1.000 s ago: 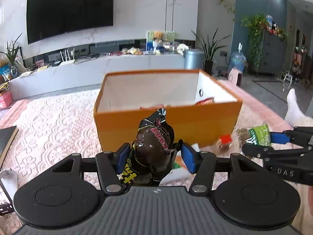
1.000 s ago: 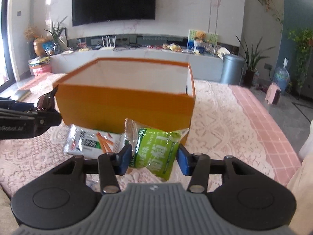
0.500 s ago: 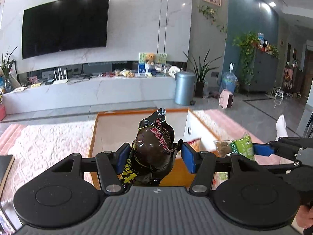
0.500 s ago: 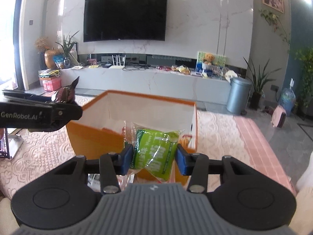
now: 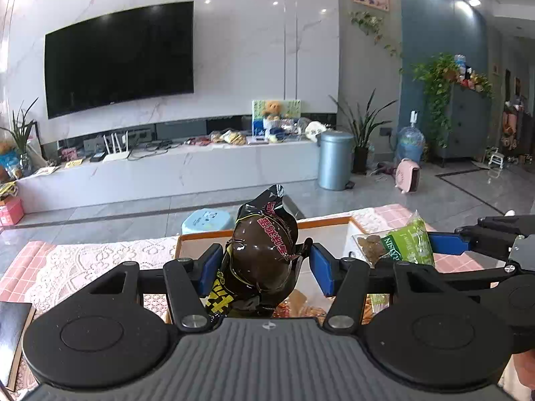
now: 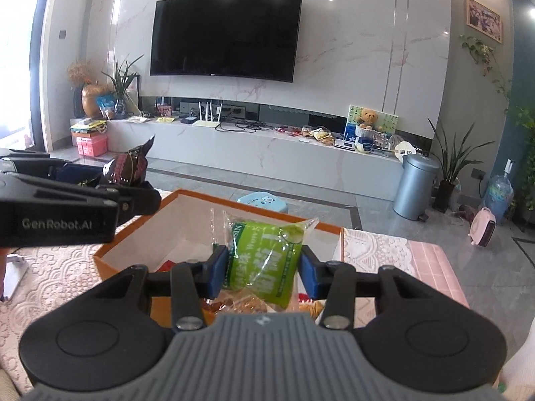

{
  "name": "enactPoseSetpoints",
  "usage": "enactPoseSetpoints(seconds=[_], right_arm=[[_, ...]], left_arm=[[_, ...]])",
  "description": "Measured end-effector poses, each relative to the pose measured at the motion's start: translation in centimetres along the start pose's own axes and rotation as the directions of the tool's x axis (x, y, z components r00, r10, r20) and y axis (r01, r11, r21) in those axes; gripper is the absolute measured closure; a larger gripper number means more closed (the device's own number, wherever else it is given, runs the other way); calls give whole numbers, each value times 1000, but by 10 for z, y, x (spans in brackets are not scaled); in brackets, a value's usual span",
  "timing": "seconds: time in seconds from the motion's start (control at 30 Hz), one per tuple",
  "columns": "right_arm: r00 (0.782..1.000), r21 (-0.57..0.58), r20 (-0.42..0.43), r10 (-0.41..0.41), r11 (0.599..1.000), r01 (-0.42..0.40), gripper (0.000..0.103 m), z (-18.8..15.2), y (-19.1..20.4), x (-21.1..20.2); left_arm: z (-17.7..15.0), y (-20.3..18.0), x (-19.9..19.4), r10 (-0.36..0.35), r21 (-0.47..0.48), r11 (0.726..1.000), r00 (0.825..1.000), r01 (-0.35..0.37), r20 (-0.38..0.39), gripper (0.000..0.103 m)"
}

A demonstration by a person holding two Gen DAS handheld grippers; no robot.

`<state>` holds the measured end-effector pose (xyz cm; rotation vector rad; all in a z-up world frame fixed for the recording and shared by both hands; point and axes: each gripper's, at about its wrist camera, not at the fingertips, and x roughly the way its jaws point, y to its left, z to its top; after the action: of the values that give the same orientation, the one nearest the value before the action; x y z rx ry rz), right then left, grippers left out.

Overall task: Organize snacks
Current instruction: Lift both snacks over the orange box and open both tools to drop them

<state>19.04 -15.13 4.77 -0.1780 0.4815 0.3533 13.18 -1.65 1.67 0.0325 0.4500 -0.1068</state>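
Observation:
My left gripper (image 5: 265, 269) is shut on a dark brown snack packet (image 5: 262, 254) and holds it above the orange box (image 5: 200, 236). My right gripper (image 6: 263, 267) is shut on a green snack packet (image 6: 264, 257), also above the orange box (image 6: 133, 234). Several snacks (image 6: 247, 302) lie inside the box. In the right wrist view the left gripper (image 6: 110, 190) shows at the left with the brown packet (image 6: 128, 167). In the left wrist view the right gripper (image 5: 444, 242) shows at the right with the green packet (image 5: 406, 242).
The box stands on a table with a pink lace cloth (image 6: 50, 287). A dark book (image 5: 13, 327) lies at the table's left edge. A light blue stool (image 6: 262, 201) stands on the floor beyond the box. A TV wall and a long white console (image 5: 167, 173) lie further back.
Both grippers have risen and moved forward with their packets, from in front of the box's near wall to above its open top. The snacks on the table have dropped out of view.

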Motion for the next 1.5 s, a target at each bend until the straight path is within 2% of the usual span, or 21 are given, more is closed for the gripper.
enactPoseSetpoints(seconds=[0.3, 0.4, 0.57, 0.77, 1.0, 1.1, 1.23, 1.27, 1.5], right_arm=[[994, -50, -105, 3, 999, -8, 62, 3, 4, 61], [988, -57, -152, 5, 998, -14, 62, 0, 5, 81], [973, -82, -231, -11, 997, -8, 62, -6, 4, 115], [949, -112, -315, -23, 994, -13, 62, -19, 5, 145], [921, -96, -388, -25, 995, -13, 62, -24, 1, 170], [914, -85, -406, -17, 996, -19, 61, -26, 0, 177], [904, -82, -428, -7, 996, -31, 60, -25, -2, 187], [901, -80, -434, -6, 996, -32, 59, -24, -5, 189], [888, -79, -459, -11, 997, -28, 52, -25, -2, 191]], left_arm=[[-5, 8, 45, 70, 18, 998, 990, -68, -120, 38], [-6, 7, 59, 97, 54, 995, 983, -89, -155, 38], [-14, 5, 79, 99, 89, 993, 971, -82, -217, 38], [-23, 5, 102, 128, 134, 987, 948, -91, -293, 38], [-30, 4, 120, 152, 176, 980, 916, -91, -371, 37], [-31, 7, 126, 156, 170, 981, 901, -94, -404, 37], [-32, 8, 129, 154, 180, 980, 890, -83, -429, 35], [-32, 7, 129, 158, 182, 980, 882, -84, -444, 34], [-28, 8, 131, 148, 163, 983, 874, -81, -463, 24]])
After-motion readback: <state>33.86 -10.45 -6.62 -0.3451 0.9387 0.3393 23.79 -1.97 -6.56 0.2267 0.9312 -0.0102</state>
